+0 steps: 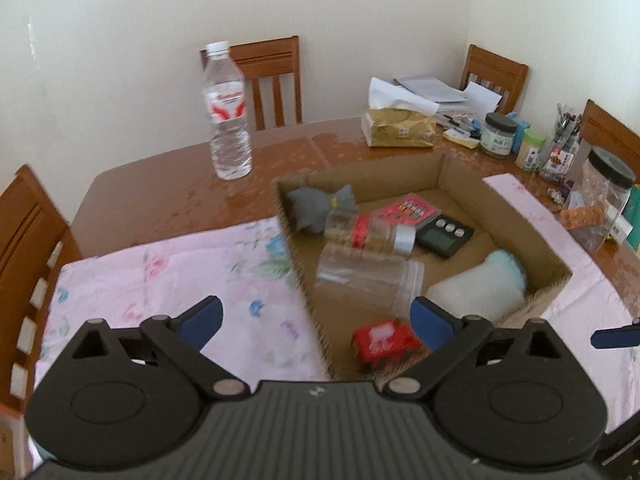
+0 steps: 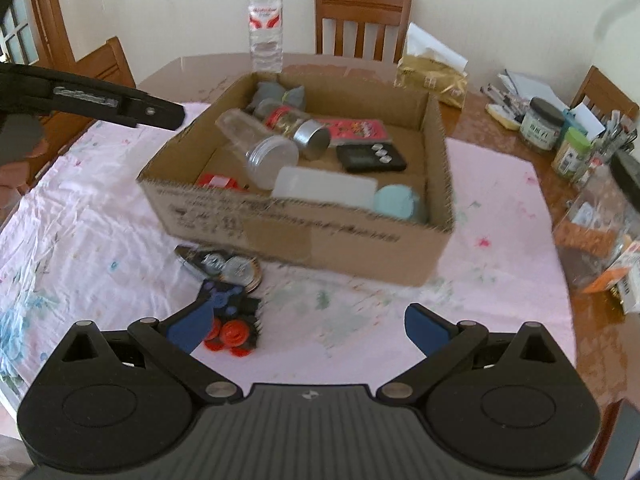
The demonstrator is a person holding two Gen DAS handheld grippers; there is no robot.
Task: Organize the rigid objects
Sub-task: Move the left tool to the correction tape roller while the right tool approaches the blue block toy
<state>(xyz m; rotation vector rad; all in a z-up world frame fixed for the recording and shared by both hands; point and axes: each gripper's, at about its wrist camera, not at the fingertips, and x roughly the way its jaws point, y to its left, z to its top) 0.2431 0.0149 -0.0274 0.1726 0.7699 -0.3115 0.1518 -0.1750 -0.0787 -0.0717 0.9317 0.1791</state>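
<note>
A cardboard box (image 2: 320, 236) sits on the pink cloth and holds a clear jar (image 2: 260, 148), a spice jar (image 2: 298, 126), a black timer (image 2: 370, 157), a white case (image 2: 326, 186) and a small red item (image 1: 384, 340). Outside, by the box's near wall, lie a toy with red wheels (image 2: 232, 316) and a round metal piece (image 2: 236, 268). My right gripper (image 2: 306, 326) is open and empty over the cloth, its left finger beside the toy. My left gripper (image 1: 316, 322) is open and empty above the box's left wall (image 1: 304, 276); it also shows in the right wrist view (image 2: 120, 106).
A water bottle (image 1: 228, 116) stands on the wooden table behind the box. A tissue pack (image 1: 396, 124), jars (image 1: 498, 134) and pens (image 1: 562, 140) crowd the right side. Wooden chairs (image 1: 272, 80) ring the table.
</note>
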